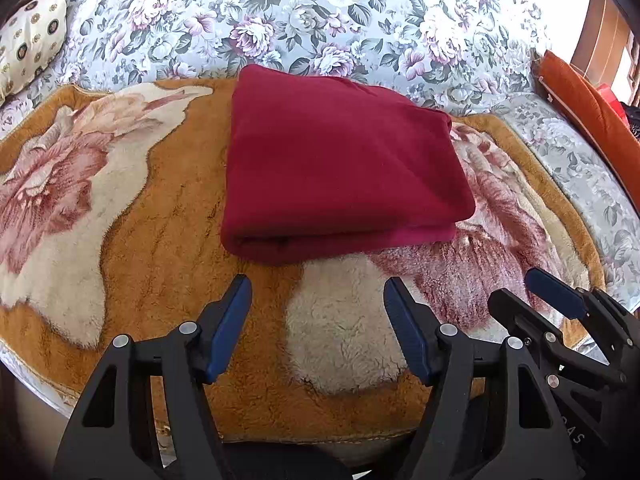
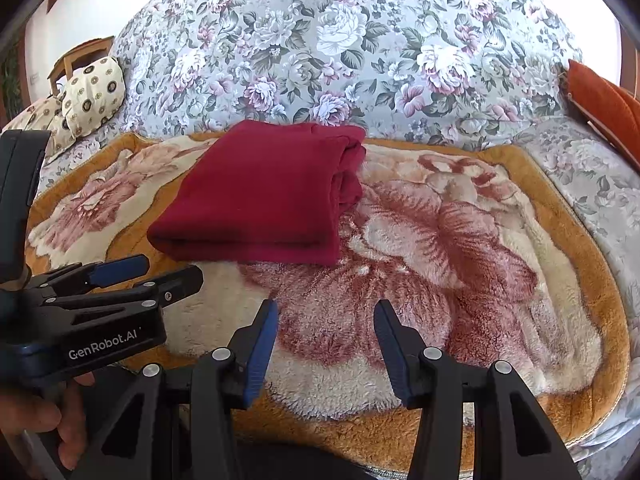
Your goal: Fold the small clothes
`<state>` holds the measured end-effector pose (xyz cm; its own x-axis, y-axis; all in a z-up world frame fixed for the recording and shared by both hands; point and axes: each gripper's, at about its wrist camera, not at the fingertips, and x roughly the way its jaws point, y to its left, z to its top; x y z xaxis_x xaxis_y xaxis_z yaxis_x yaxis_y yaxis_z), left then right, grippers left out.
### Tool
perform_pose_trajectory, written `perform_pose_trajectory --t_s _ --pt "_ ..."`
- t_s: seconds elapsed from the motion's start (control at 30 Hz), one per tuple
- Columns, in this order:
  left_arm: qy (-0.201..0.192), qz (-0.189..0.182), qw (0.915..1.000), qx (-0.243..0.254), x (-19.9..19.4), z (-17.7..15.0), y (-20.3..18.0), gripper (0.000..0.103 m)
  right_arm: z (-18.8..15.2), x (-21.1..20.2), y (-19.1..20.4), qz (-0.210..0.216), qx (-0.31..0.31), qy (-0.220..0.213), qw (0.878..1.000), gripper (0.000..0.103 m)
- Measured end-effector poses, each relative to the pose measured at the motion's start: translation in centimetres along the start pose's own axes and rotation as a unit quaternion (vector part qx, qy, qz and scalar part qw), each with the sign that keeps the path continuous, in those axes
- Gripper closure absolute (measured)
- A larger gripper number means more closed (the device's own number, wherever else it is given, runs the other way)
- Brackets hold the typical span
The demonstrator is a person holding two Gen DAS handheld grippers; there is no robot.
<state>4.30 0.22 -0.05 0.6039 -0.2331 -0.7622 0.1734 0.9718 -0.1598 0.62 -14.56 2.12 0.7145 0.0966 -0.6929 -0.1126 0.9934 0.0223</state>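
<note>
A dark red garment [image 1: 340,164] lies folded into a thick rectangle on a fluffy orange and cream flower-pattern blanket [image 1: 152,248]. It also shows in the right wrist view [image 2: 264,196], left of centre. My left gripper [image 1: 318,292] is open and empty, just in front of the garment's near folded edge, not touching it. My right gripper [image 2: 326,312] is open and empty, in front of and to the right of the garment. The right gripper also shows at the lower right of the left wrist view [image 1: 556,300]; the left gripper shows at the left of the right wrist view [image 2: 120,276].
The blanket lies on a sofa with a grey floral cover [image 1: 320,12]. A cream patterned cushion [image 1: 32,36] sits at the far left and an orange cushion [image 1: 588,104] at the right. A wooden chair [image 2: 76,60] stands behind the sofa's left end.
</note>
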Motion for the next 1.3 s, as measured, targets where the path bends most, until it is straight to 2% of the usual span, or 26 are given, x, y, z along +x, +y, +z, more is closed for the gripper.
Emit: perform_pose_trajectory --t_s 0.97,1.07,1.17,1.2,1.23,1.3 --pt "0.007 -0.004 1.0 -0.001 0.3 0.0 0.2 0.034 0.0 0.3 -0.5 0.011 0.016 0.01 1.0 0.055" --pt "-0.003 -0.018 0.9998 -0.002 0.0 -0.1 0.2 0.034 0.0 0.4 -0.5 0.01 0.015 0.009 1.0 0.055" --pt "-0.03 -0.039 0.9988 -0.006 -1.1 -0.3 0.5 0.034 0.1 0.3 -0.5 0.01 0.016 0.009 1.0 0.055" --pt "-0.042 -0.039 0.9983 -0.008 -1.6 -0.3 0.6 0.031 0.0 0.3 -0.5 0.01 0.016 0.009 1.0 0.055" --pt "-0.049 -0.037 0.9981 -0.009 -2.0 -0.2 0.8 0.019 0.1 0.3 -0.6 0.01 0.015 0.01 1.0 0.055" --pt "-0.055 -0.031 0.9979 -0.013 -2.5 -0.1 0.8 0.012 0.0 0.3 -0.6 0.009 0.013 0.011 1.0 0.055"
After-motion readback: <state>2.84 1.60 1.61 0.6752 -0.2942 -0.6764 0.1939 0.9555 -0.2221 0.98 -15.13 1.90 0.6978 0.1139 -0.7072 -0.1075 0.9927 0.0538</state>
